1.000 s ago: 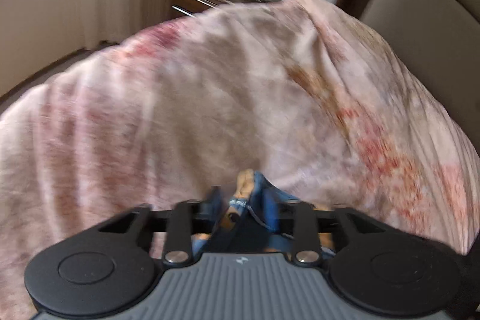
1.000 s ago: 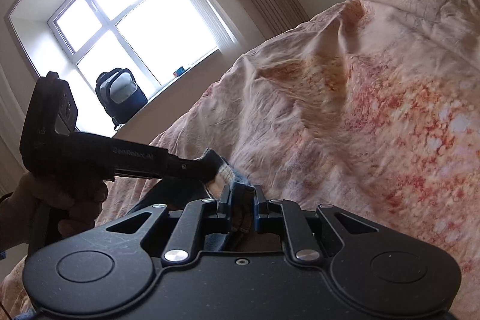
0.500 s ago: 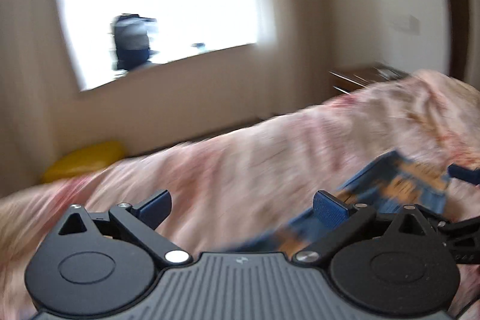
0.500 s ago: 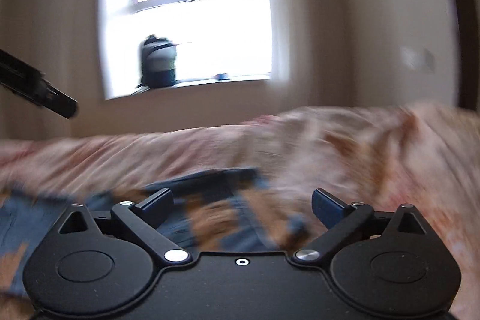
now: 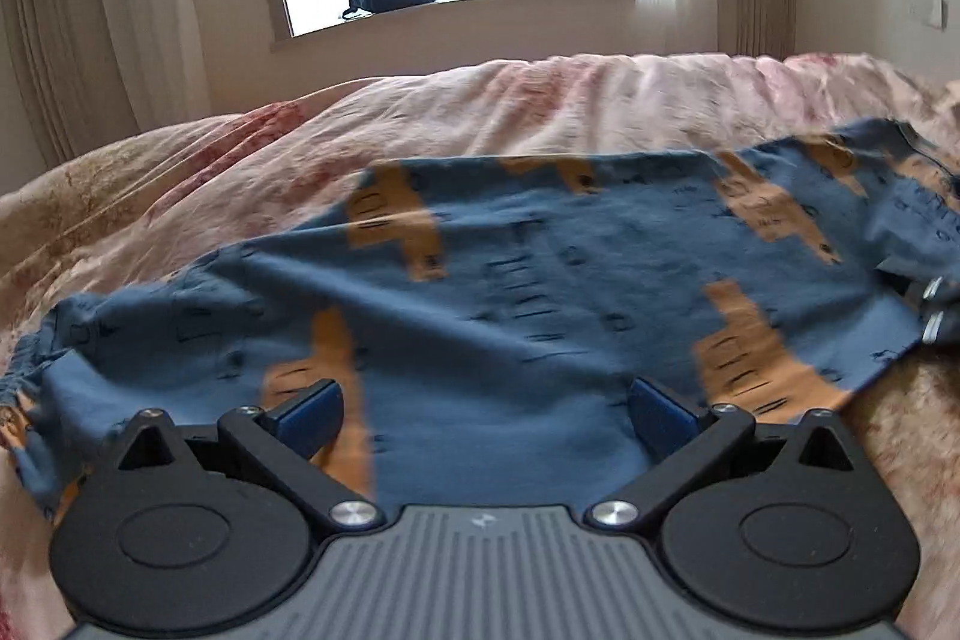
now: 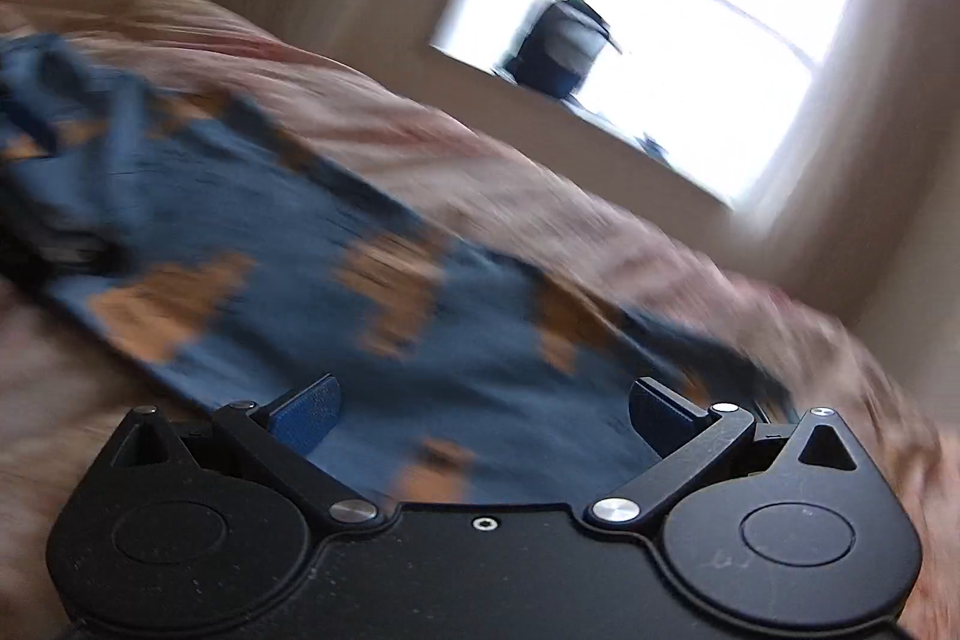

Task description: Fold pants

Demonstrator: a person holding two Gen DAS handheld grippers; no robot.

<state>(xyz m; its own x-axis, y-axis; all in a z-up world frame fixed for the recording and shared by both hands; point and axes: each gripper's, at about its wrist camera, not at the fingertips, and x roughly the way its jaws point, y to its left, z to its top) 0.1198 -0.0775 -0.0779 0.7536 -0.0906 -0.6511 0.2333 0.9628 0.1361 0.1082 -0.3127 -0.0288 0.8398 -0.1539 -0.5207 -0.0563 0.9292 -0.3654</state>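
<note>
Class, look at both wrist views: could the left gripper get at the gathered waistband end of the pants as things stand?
Probably yes. The left gripper is open with nothing between its pads, and the pants lie spread on the bedspread. The waistband end lies uncovered at the picture's left edge, nothing blocking it.

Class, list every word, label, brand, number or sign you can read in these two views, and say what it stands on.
None can be read.
Pants: small dark printed marks, too blurred.
Left gripper: a small emblem on its grey body, no letters.
Right wrist view: too blurred throughout.
</note>
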